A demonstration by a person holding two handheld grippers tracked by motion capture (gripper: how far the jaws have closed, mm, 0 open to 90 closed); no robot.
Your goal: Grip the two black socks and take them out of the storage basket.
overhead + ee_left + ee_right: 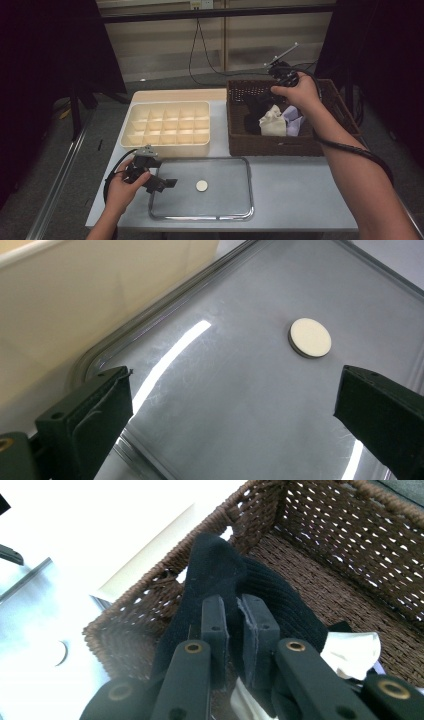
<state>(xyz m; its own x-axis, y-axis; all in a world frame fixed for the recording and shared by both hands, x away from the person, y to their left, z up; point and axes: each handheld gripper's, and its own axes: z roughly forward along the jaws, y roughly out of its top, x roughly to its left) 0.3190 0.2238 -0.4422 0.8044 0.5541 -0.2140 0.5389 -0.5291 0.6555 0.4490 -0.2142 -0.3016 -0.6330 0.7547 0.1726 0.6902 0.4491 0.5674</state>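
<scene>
My right gripper (234,605) is shut on a black sock (220,560) and holds it up inside the brown wicker basket (350,530). From above, that gripper (267,99) is over the basket (240,145) at the back right, with the black sock (254,107) hanging below it. A cream sock (272,122) and a lilac one (295,120) lie in the basket beside it. My left gripper (232,390) stands open, nothing between its jaws, low over the metal tray (240,430). It (162,184) sits at the tray's left edge.
A small white disc (201,186) lies on the metal tray (235,212), also seen ahead of my left jaws as the disc (310,337). A cream compartment box (167,125) stands behind the tray. Cables hang at the back wall.
</scene>
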